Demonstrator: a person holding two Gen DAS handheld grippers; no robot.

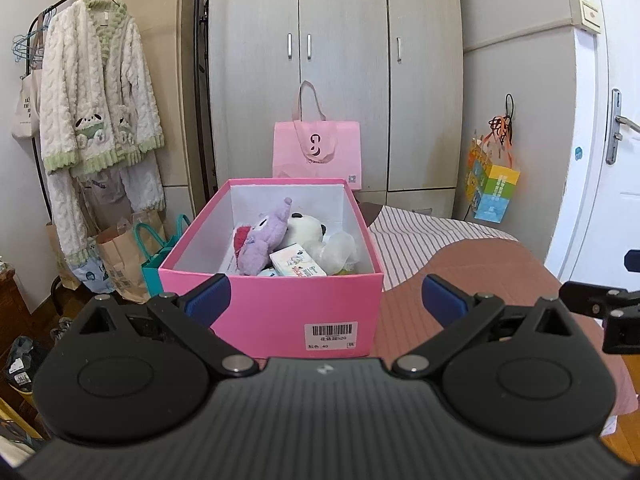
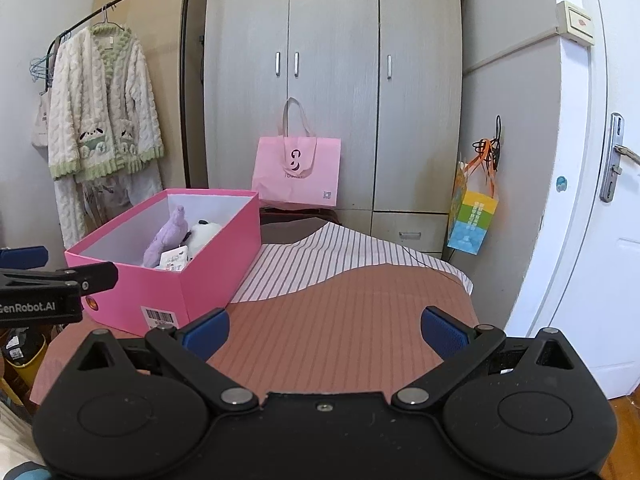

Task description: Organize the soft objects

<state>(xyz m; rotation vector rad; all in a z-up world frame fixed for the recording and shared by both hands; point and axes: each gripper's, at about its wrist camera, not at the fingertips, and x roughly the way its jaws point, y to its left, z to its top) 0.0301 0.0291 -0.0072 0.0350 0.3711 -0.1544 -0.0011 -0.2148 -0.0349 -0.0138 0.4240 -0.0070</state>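
Observation:
An open pink box [image 1: 280,312] stands on the bed. It holds a purple plush toy [image 1: 264,240], a white and black panda plush [image 1: 304,228], a tissue pack [image 1: 298,264] and a crumpled clear bag [image 1: 340,248]. My left gripper [image 1: 326,298] is open and empty, just in front of the box's near wall. The box also shows in the right wrist view [image 2: 160,280], to the left. My right gripper [image 2: 324,332] is open and empty over the pink bedspread [image 2: 352,320], to the right of the box.
A striped sheet [image 2: 320,260] lies behind the box. A pink tote bag [image 1: 316,152] leans on the grey wardrobe [image 1: 340,60]. A fleece robe [image 1: 96,92] hangs on a rack at left. Paper bags [image 1: 120,264] stand on the floor. A white door [image 2: 600,200] is at right.

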